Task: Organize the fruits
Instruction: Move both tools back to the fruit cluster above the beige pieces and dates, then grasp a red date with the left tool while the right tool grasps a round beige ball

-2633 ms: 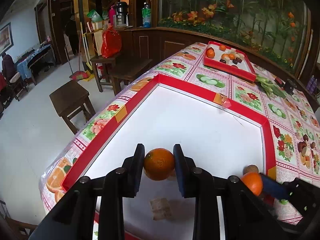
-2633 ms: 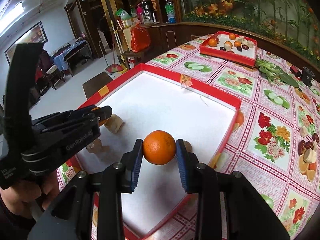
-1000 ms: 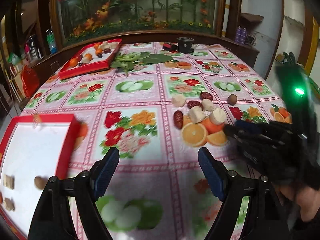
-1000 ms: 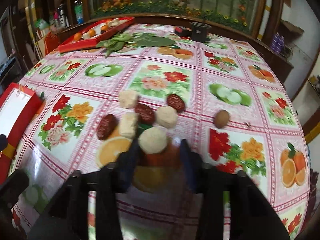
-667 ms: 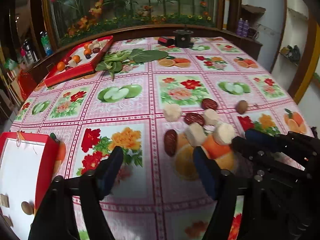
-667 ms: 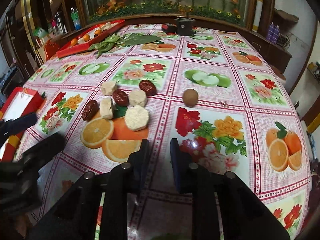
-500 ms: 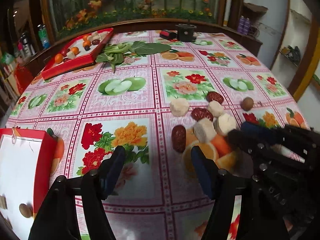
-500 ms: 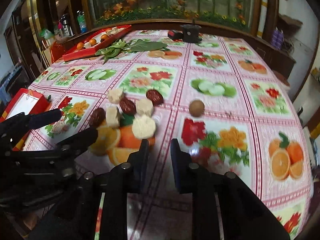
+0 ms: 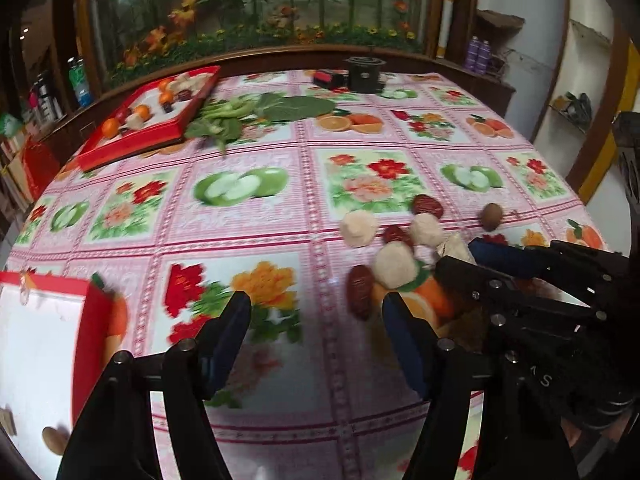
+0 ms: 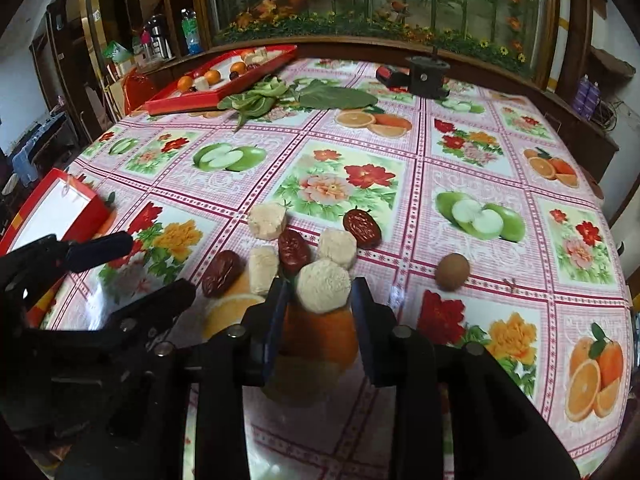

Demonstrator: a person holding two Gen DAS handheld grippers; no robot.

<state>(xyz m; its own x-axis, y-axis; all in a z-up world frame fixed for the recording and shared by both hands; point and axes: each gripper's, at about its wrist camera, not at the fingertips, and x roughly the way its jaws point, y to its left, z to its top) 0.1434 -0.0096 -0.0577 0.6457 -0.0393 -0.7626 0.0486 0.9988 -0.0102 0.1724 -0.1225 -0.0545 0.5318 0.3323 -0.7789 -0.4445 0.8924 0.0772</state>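
Observation:
A pile of pale round chunks [image 10: 338,247] and dark red dates [image 10: 294,250] lies on the flowered tablecloth, with a brown round fruit [image 10: 452,271] to its right. My right gripper [image 10: 320,300] is low over the near side of the pile. Its jaws are opening, and one pale chunk [image 10: 322,286] sits between the fingertips with thin gaps to the pads. My left gripper [image 9: 316,320] stands open and empty over bare cloth, just left of a date [image 9: 360,292]. In the left wrist view the right gripper [image 9: 468,260] reaches into the pile from the right.
A red tray with a white floor [image 9: 94,320] sits at the near left, holding a few small pieces. A second red tray [image 10: 192,100] with oranges stands at the far left, green leaves [image 10: 304,96] beside it. A black device [image 10: 426,74] is at the far edge.
Both grippers left the near tray without their oranges and swung right to the pile. The left jaws narrowed a little. The right jaws shut, then parted around a pale chunk.

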